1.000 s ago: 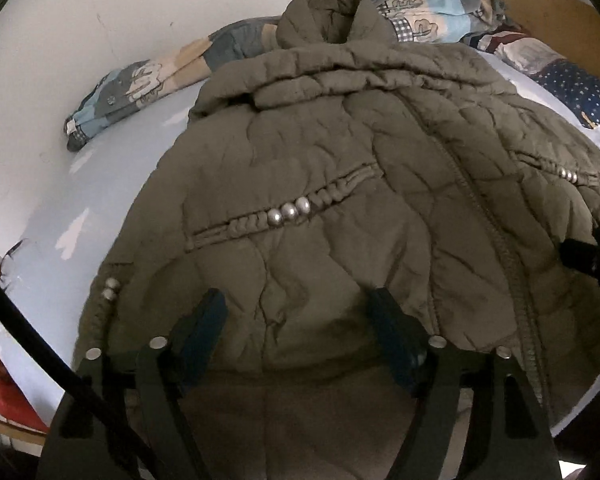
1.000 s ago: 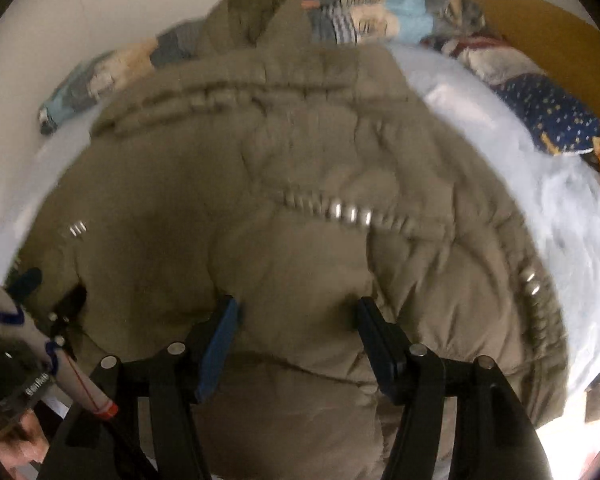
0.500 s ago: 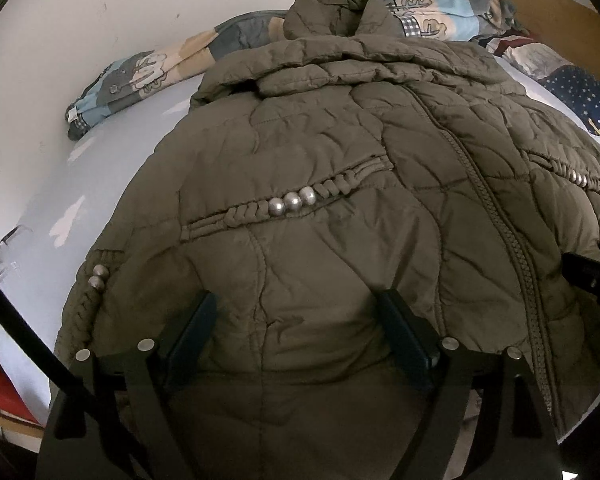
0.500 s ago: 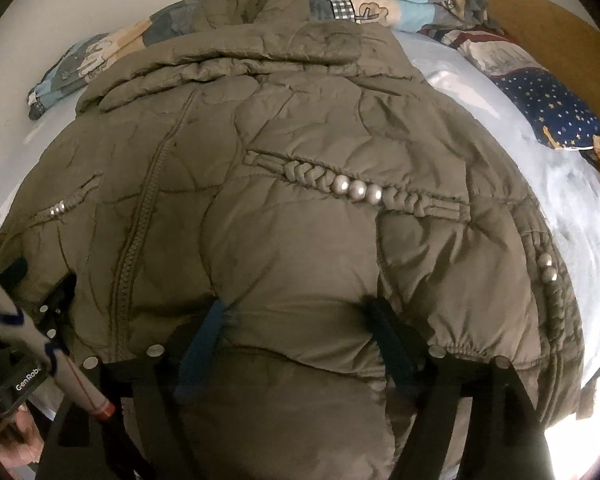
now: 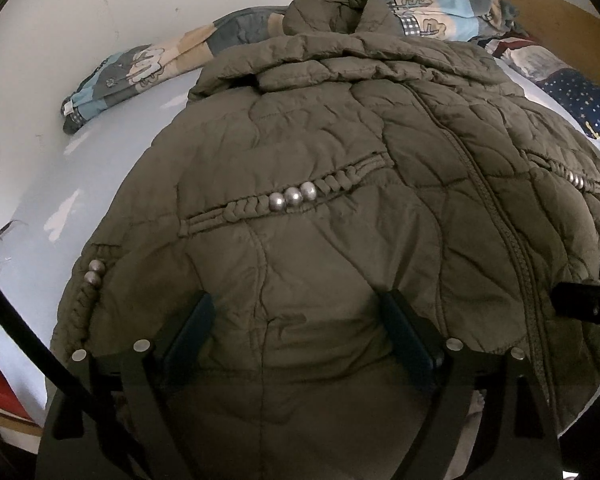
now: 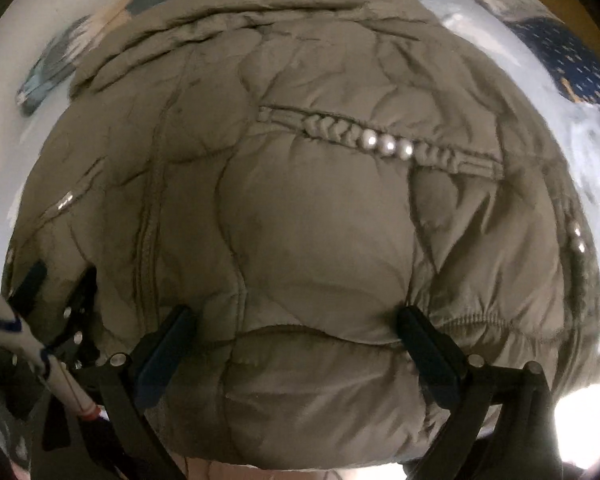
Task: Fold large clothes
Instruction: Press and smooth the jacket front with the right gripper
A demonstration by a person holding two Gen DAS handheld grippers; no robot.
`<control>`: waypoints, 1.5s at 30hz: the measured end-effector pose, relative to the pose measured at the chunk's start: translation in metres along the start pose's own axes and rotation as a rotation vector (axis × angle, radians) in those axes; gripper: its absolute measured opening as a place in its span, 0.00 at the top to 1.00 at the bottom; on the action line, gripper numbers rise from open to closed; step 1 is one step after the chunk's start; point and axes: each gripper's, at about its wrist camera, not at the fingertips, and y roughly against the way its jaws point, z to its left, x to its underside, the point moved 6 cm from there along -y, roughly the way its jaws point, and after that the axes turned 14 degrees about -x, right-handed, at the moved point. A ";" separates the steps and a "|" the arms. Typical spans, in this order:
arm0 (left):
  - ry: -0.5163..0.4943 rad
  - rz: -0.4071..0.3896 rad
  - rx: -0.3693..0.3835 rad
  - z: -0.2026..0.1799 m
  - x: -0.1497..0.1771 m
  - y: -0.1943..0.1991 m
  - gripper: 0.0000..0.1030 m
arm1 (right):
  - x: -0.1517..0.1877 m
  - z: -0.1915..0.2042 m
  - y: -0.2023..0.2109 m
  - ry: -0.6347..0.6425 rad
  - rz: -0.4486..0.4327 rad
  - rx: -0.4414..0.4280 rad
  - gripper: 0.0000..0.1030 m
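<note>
Jaws on both the left gripper (image 5: pixel 296 328) and right gripper (image 6: pixel 296 336) are spread wide, straddling the near hem of the olive puffer jacket (image 5: pixel 340 168), nothing pinched. The jacket lies front-up on the bed (image 5: pixel 100 140), collar at the far end, so I'd guess they're lining up a hem grab.

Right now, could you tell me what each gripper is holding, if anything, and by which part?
Neither appears to hold anything. The left gripper and right gripper stand wide open, straddling the bottom hem of the olive jacket; whether the fingers touch the fabric cannot be told.
</note>
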 end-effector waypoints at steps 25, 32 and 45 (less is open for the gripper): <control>0.028 -0.201 0.042 0.023 -0.060 0.090 0.14 | -0.013 0.017 0.097 0.112 -0.402 0.004 0.01; 0.029 -0.117 0.049 0.023 -0.073 0.067 0.14 | -0.008 0.008 0.096 0.072 -0.394 -0.006 0.01; 0.022 -0.096 0.078 0.024 -0.127 0.027 0.14 | -0.029 0.002 0.084 0.011 -0.325 -0.085 0.03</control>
